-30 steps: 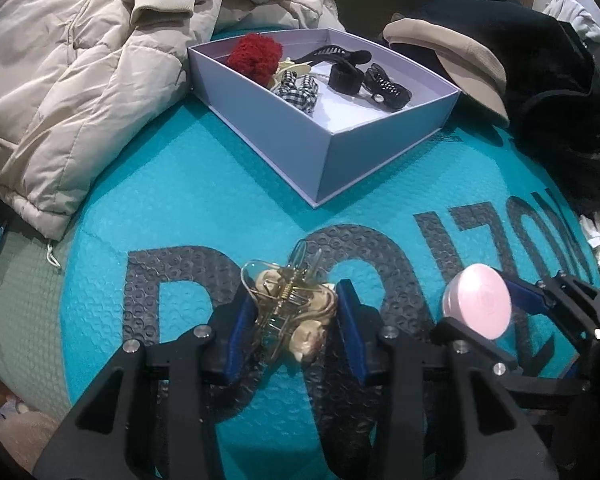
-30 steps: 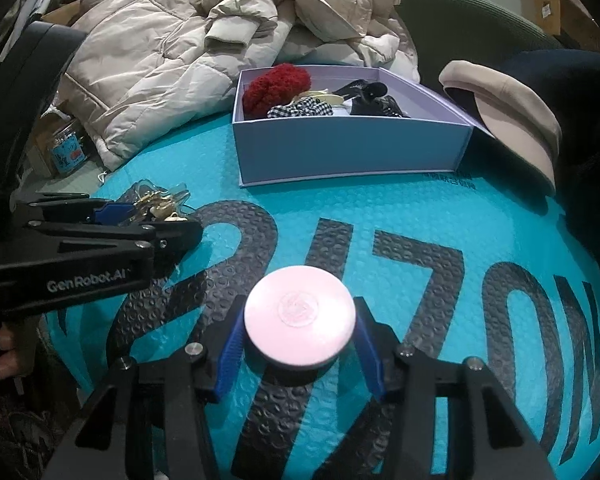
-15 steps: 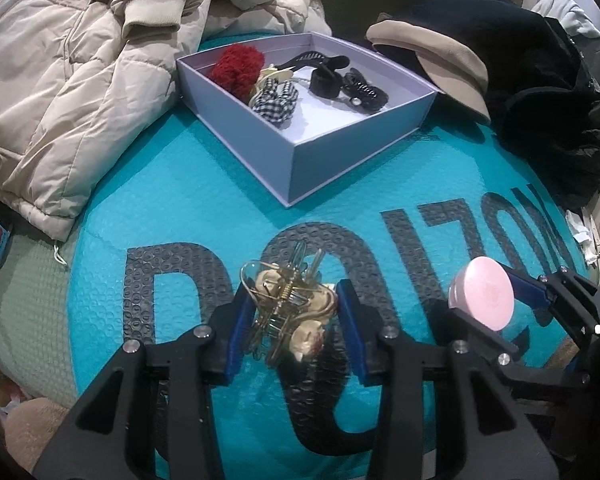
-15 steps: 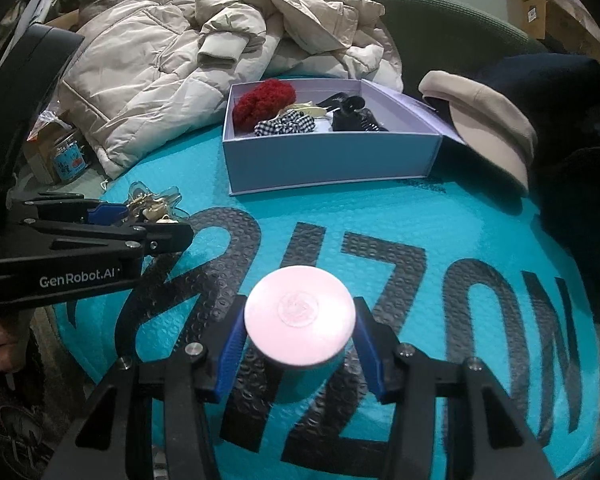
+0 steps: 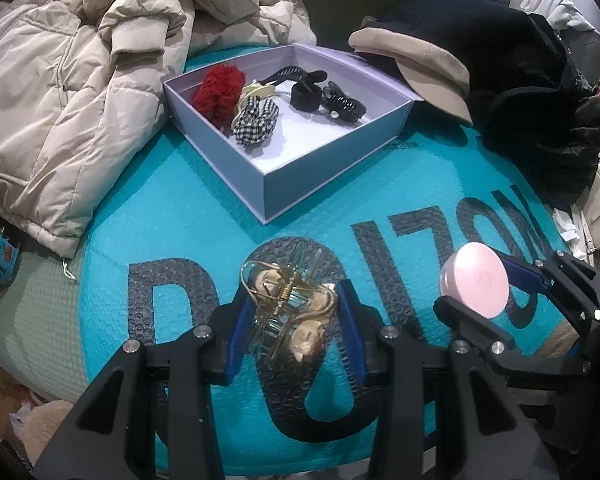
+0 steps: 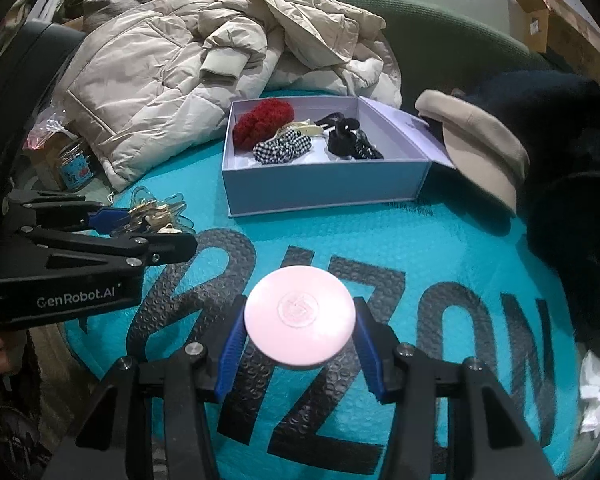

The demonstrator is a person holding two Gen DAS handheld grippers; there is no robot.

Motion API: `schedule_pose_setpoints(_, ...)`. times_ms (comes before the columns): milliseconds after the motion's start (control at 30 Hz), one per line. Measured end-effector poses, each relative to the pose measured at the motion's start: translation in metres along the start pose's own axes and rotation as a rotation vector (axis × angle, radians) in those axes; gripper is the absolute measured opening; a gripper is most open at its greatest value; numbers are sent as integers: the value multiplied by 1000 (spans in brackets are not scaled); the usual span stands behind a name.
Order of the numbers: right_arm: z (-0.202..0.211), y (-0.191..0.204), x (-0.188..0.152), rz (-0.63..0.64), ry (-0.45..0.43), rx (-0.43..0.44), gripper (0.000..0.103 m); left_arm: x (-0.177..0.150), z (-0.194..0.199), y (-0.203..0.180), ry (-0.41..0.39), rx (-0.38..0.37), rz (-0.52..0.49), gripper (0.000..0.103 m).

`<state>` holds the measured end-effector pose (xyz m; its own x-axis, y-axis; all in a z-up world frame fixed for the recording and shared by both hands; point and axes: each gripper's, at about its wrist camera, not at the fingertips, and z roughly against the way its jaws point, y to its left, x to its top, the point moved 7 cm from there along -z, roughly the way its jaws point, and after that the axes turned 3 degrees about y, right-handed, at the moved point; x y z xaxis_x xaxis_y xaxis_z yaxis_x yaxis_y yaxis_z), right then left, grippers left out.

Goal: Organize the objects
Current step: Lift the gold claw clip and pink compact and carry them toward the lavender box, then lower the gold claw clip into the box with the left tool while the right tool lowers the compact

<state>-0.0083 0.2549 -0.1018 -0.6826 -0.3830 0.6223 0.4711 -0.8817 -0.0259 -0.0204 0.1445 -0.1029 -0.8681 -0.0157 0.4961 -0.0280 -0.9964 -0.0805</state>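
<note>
Before box (image 5: 332,168), bare teal mailer (image 5: 188,224)

Dim, even indoor light, soft shadows, sharp centre, strong fisheye bending and dark vignetted corners.

A clear hair clip (image 5: 288,312) with gold spring and a round pink case (image 6: 300,316) are held above the teal mailer, near the lavender box (image 5: 324,176).

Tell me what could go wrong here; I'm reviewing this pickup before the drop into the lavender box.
The clear hair clip sits crooked in the left claw, so it may twist loose. The pink round case is pinched only at its rim by the right claw and could pop out. The lavender box already looks crowded on its far side.
</note>
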Motion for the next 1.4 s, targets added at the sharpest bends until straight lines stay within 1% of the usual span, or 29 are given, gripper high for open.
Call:
schedule_pose_setpoints(333, 8, -7, 28, 27, -5, 9, 51, 29, 15, 1, -11, 9, -3, 39)
schedule_pose_setpoints(833, -3, -17, 82, 79, -29, 39, 51, 83, 15, 16, -31, 31, 11, 39)
schedule_pose_setpoints(1033, -13, -23, 103, 98, -36, 48, 51, 104, 8, 19, -35, 32, 12, 39)
schedule_pose_setpoints(1400, -43, -39, 137, 108, -35, 56, 51, 145, -22, 21, -31, 30, 2, 39)
